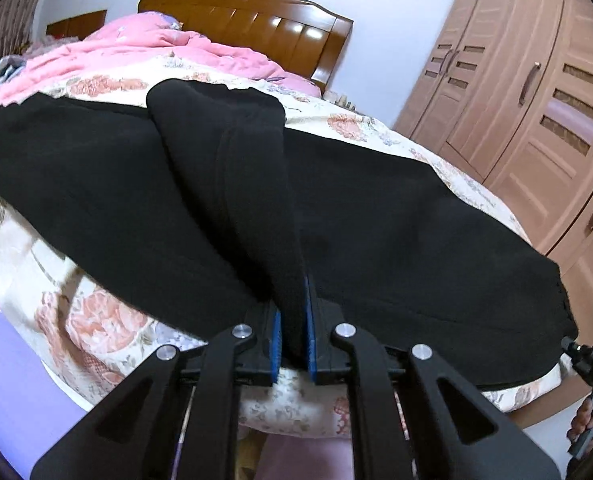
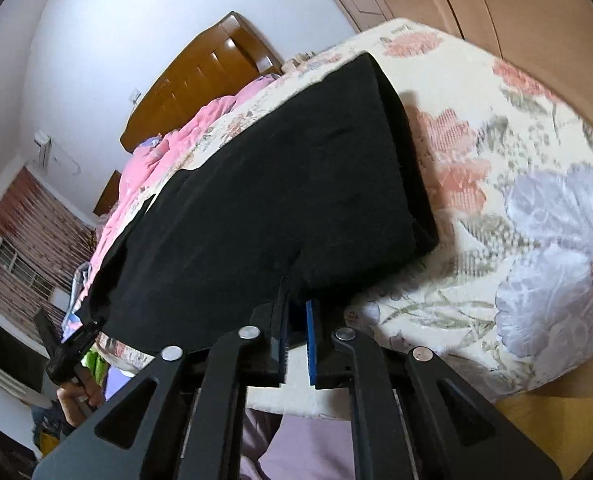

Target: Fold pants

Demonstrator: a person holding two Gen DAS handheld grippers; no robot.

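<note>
Both grippers have cloth! The left gripper (image 1: 292, 344) pinches a raised ridge of the black pants (image 1: 376, 208) between nearly closed fingers (image 1: 275, 340), the ridge running straight ahead up the bed (image 1: 108, 332). The right gripper (image 2: 296, 344), fingers just as tight, nips the near hem (at the leg end). The pants stretch sideways between them, so the fold looks set to travel away from the fingers.

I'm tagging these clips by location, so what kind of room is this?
Almost certainly a home bedroom. A bed with a wooden headboard and floral bedspread fills the view, a pink quilt is bunched near the headboard, and a tall wardrobe stands beside it.
</note>
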